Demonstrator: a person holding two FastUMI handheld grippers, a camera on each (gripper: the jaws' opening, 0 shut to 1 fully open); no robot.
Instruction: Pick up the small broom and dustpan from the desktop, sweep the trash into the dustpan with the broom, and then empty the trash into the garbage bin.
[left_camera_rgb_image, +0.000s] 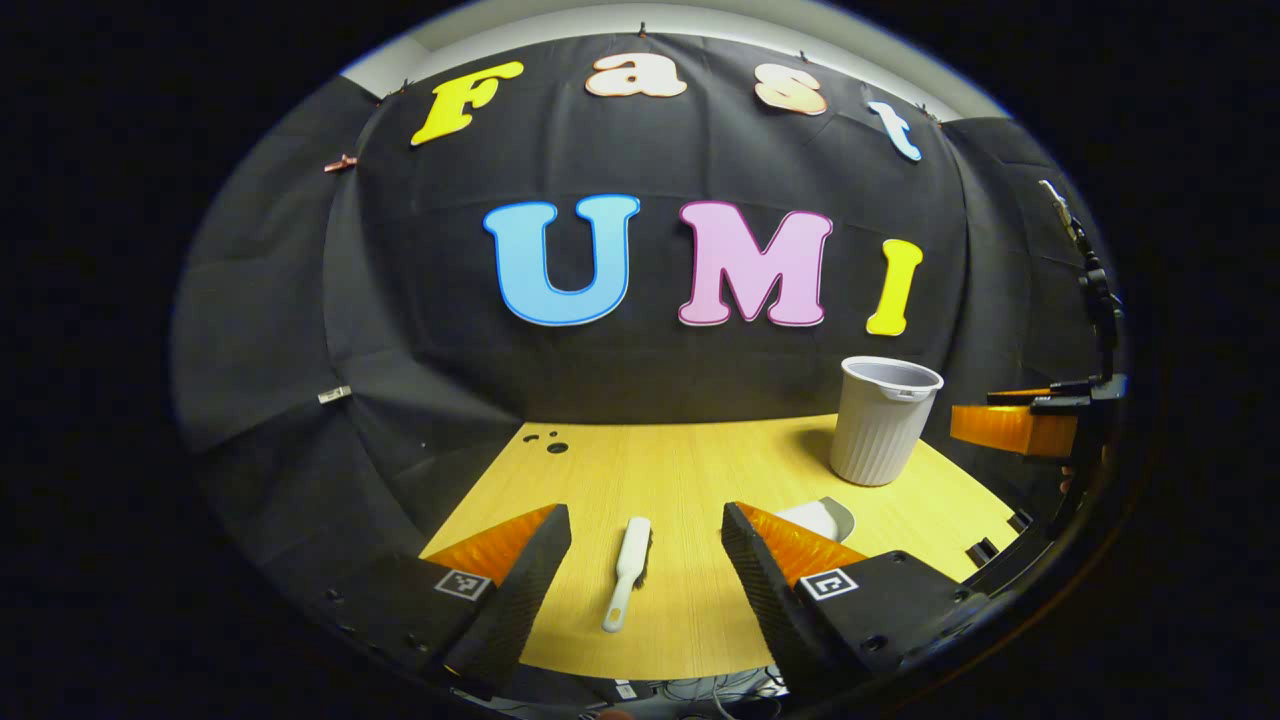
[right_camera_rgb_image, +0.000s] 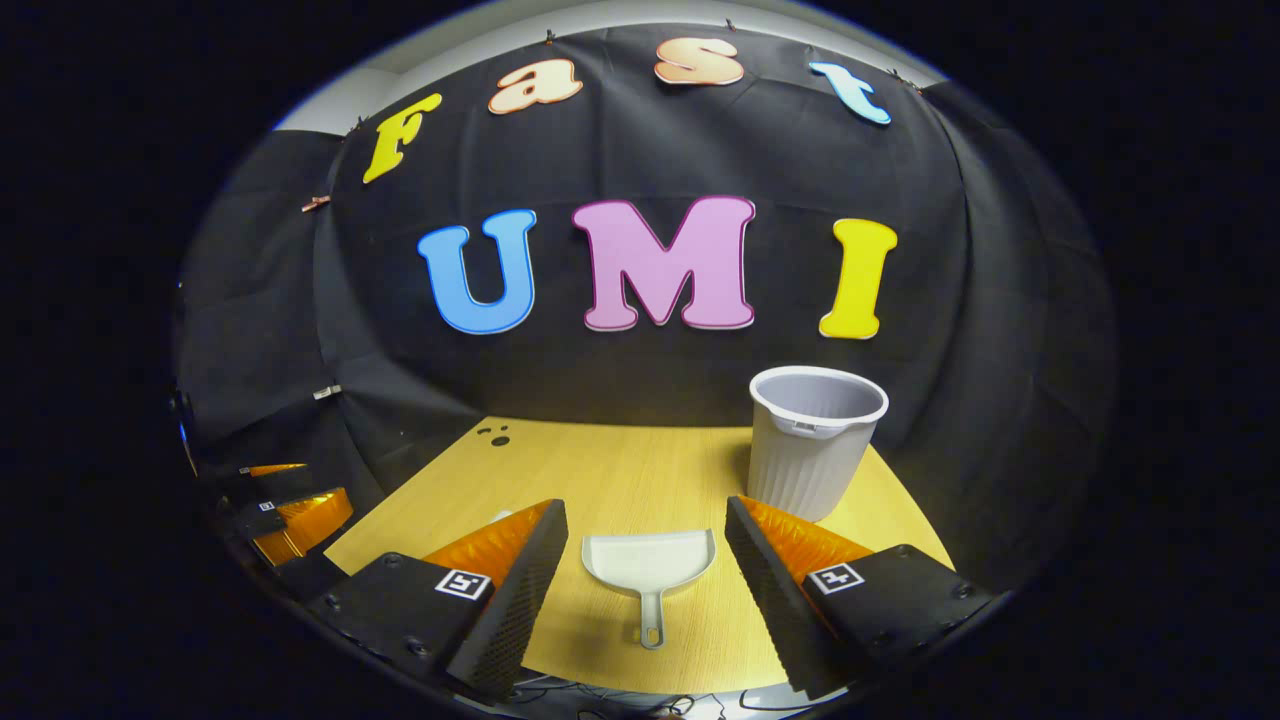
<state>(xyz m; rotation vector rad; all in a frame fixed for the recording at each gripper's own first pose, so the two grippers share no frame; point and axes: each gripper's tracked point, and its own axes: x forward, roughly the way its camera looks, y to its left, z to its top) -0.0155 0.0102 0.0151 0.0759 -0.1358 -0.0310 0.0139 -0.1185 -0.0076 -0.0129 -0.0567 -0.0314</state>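
Observation:
A small white broom (left_camera_rgb_image: 627, 572) lies flat on the wooden desktop (left_camera_rgb_image: 650, 470), handle toward me. It sits below and between the spread fingers of my left gripper (left_camera_rgb_image: 645, 515), which is open and holds nothing. In the right gripper view, a pale grey dustpan (right_camera_rgb_image: 650, 560) rests on the desktop (right_camera_rgb_image: 620, 470) with its handle pointing at me. My right gripper (right_camera_rgb_image: 646, 508) hangs open just above and before it, touching nothing. The left gripper view shows the dustpan (left_camera_rgb_image: 828, 518) partly hidden behind a finger. A grey ribbed garbage bin (right_camera_rgb_image: 812, 440) stands upright at the back right.
The garbage bin (left_camera_rgb_image: 882, 420) is close to the table's right rear edge. The right gripper (left_camera_rgb_image: 1015, 428) shows at the far right of the left gripper view. The left gripper (right_camera_rgb_image: 300, 515) shows at the far left of the right gripper view. Small holes (right_camera_rgb_image: 497, 436) mark the table's back left corner.

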